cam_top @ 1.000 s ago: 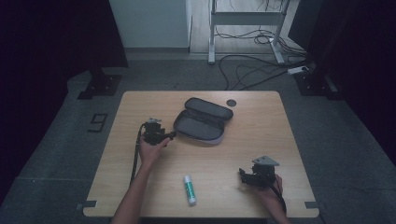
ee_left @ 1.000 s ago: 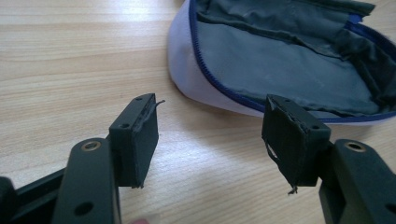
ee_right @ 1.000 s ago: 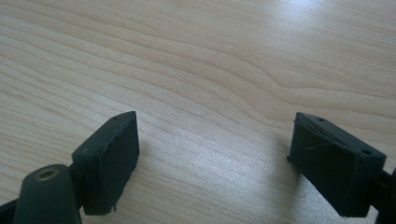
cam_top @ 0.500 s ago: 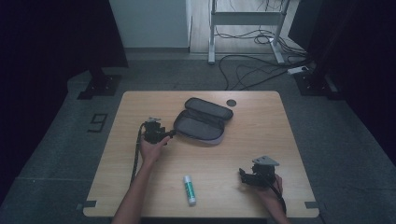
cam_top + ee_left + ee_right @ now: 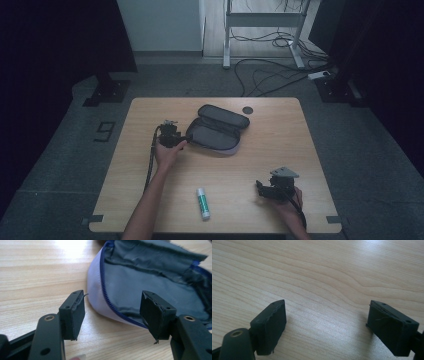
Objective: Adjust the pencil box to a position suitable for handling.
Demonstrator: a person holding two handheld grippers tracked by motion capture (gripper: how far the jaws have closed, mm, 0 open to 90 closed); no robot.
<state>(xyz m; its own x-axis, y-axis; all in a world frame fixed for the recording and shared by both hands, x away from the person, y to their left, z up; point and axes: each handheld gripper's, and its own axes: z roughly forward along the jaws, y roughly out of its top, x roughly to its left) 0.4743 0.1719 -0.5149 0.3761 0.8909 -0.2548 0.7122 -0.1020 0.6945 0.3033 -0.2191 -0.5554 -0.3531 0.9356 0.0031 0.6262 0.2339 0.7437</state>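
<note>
Item: open pencil case (image 5: 140, 287), soft and light.
My left gripper (image 5: 112, 312) gaped empty astride its zip rim, likeliest hold; right gripper (image 5: 327, 322) wide, empty.

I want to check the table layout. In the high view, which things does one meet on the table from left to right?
Left hand-held gripper → green-and-white tube → open dark pouch → small dark disc → right hand-held gripper.

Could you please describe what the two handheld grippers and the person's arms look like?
Both grippers, left gripper and right gripper, are black, with square-padded jaws. The right carries a grey three-cornered plate; a black cable trails from the left. The forearms are bare, without sleeves.
</note>
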